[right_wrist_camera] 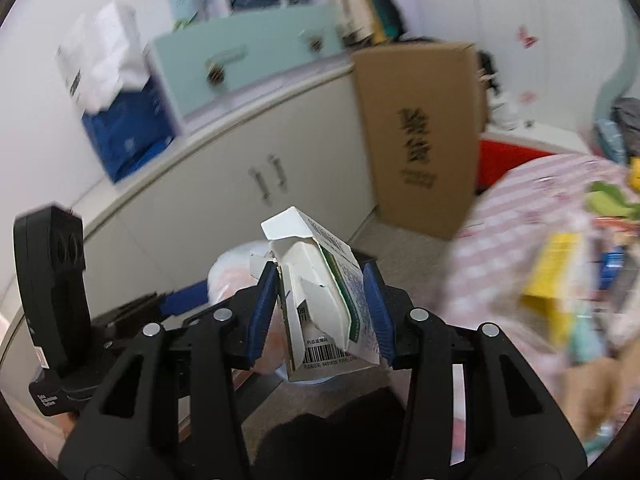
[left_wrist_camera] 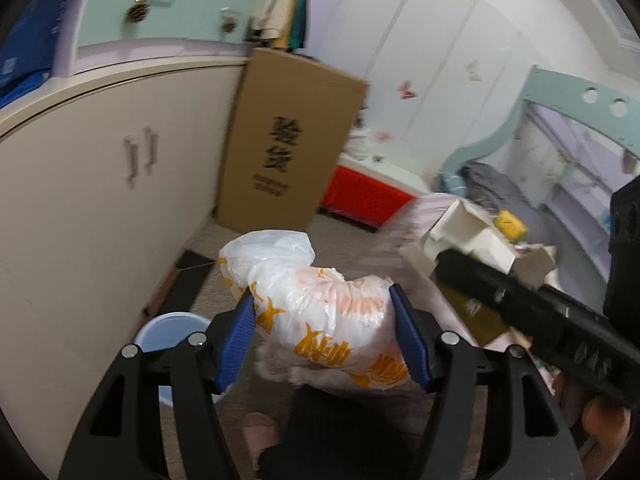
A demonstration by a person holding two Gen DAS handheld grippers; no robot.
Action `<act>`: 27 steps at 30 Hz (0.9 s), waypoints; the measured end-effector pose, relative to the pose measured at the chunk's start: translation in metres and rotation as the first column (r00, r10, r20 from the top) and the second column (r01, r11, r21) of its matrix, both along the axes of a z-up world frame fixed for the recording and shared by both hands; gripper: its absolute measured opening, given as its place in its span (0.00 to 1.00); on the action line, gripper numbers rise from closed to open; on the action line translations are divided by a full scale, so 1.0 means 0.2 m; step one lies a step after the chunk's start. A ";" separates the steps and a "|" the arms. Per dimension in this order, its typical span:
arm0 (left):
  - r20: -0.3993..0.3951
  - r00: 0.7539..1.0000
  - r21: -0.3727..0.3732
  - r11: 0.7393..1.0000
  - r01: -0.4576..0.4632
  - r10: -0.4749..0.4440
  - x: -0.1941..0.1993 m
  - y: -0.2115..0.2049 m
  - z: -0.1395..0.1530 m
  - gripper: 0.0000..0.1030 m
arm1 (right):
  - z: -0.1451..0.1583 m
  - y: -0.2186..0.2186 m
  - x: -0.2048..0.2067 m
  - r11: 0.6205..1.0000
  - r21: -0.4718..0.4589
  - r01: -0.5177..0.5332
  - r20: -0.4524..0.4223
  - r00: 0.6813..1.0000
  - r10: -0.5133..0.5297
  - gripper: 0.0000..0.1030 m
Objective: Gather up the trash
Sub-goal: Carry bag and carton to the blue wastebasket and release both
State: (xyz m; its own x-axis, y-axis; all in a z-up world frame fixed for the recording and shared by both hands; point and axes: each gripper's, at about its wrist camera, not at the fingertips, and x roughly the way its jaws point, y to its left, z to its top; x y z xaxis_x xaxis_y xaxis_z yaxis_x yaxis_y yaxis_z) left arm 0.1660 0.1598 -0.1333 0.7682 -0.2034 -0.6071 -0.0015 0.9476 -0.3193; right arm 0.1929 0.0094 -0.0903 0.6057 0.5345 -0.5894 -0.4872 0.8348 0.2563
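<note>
My left gripper (left_wrist_camera: 322, 304) is shut on a crumpled white plastic bag with orange print (left_wrist_camera: 320, 312) and holds it above the floor. My right gripper (right_wrist_camera: 320, 280) is shut on a torn white carton with a green stripe and barcode (right_wrist_camera: 320, 300). The carton also shows in the left wrist view (left_wrist_camera: 468, 236), at the tip of the right gripper's black body, to the right of the bag. The bag shows behind the carton in the right wrist view (right_wrist_camera: 232, 272). A light blue bin (left_wrist_camera: 168, 330) stands on the floor below and left of the bag.
A cream cabinet (left_wrist_camera: 100, 184) runs along the left. A tall cardboard box (left_wrist_camera: 288, 140) leans at its end, with a red crate (left_wrist_camera: 364, 196) beyond. A bed with a pink checked cover (right_wrist_camera: 528, 216) holds several scattered packets on the right.
</note>
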 end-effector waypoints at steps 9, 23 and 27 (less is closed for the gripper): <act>-0.126 0.978 0.116 0.981 -0.155 0.169 0.27 0.38 -0.27 0.67 | -0.32 0.38 0.28 0.999 0.008 -0.047 -0.101 0.994 0.047 0.42; -0.169 0.926 0.228 0.928 -0.296 0.337 0.23 0.53 -0.41 0.83 | -0.52 0.53 0.36 0.997 0.004 -0.079 -0.195 0.978 0.079 0.42; -0.155 0.918 0.252 0.913 -0.320 0.364 0.21 0.55 -0.38 0.85 | -0.53 0.55 0.35 0.996 -0.006 -0.086 -0.201 0.976 0.084 0.42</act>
State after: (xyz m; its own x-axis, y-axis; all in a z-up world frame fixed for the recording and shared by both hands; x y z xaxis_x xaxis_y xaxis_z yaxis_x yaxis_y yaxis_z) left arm 0.2074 0.2691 -0.2090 0.6285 0.2048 -0.7503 -0.3791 0.9230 -0.0656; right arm 0.2632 0.1198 -0.1965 0.4274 0.5696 -0.7020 -0.4966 0.7968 0.3442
